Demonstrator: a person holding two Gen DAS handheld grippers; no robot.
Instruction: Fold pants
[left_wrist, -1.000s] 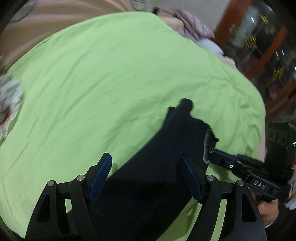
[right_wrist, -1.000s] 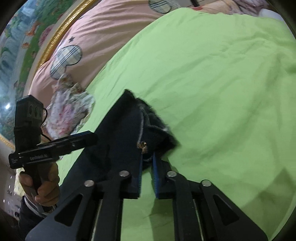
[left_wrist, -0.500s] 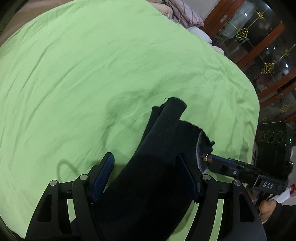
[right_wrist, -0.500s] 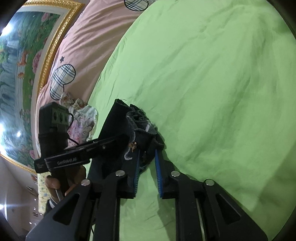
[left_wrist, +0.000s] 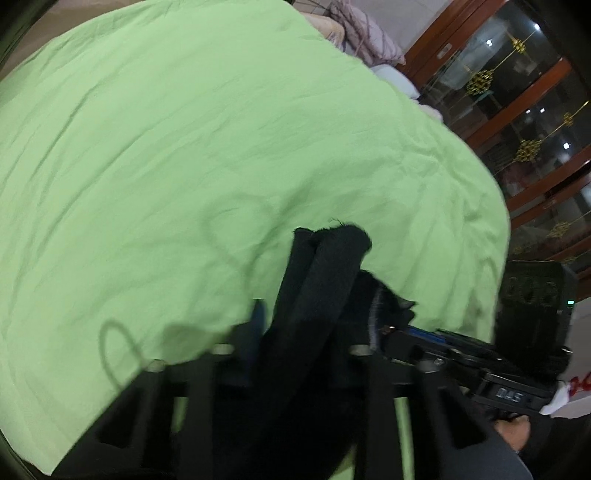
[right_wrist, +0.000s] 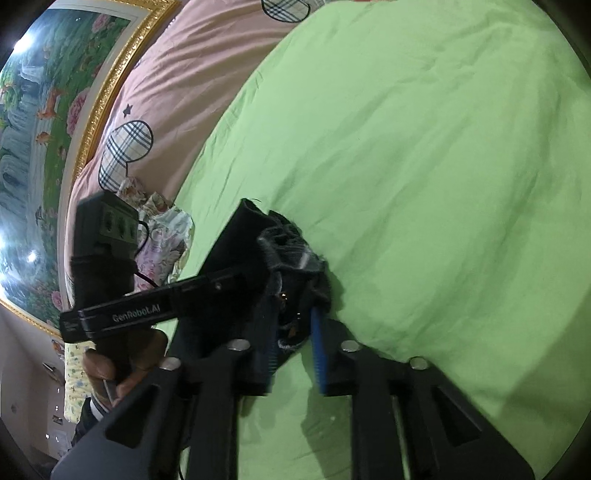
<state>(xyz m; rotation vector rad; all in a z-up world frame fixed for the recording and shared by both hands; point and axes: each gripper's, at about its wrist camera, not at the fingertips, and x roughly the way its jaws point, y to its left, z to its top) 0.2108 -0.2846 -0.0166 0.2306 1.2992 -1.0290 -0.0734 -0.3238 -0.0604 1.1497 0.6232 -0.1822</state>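
Observation:
The black pants (left_wrist: 317, 280) hang bunched above the green bedspread (left_wrist: 184, 147). In the left wrist view the cloth runs between my left gripper's (left_wrist: 306, 321) fingers, which have closed in around it; the frame is blurred. My right gripper (right_wrist: 295, 325) has its blue pads a little apart with the fuzzy waistband edge (right_wrist: 291, 254) of the pants between them. The right gripper also shows in the left wrist view (left_wrist: 424, 339), touching the pants' edge. The left gripper also shows in the right wrist view (right_wrist: 221, 284), against the pants.
The green bedspread (right_wrist: 424, 166) spreads wide ahead. A pink quilt with plaid patches (right_wrist: 166, 92) and a floral cloth (right_wrist: 162, 229) lie at its left. A gold-framed painting (right_wrist: 44, 92) hangs behind. A wooden glass cabinet (left_wrist: 517, 92) stands at the right.
The left gripper's fingers have closed from wide open onto the pants. The right gripper's pads have spread slightly. Both grippers have come closer together and the pants are more bunched.

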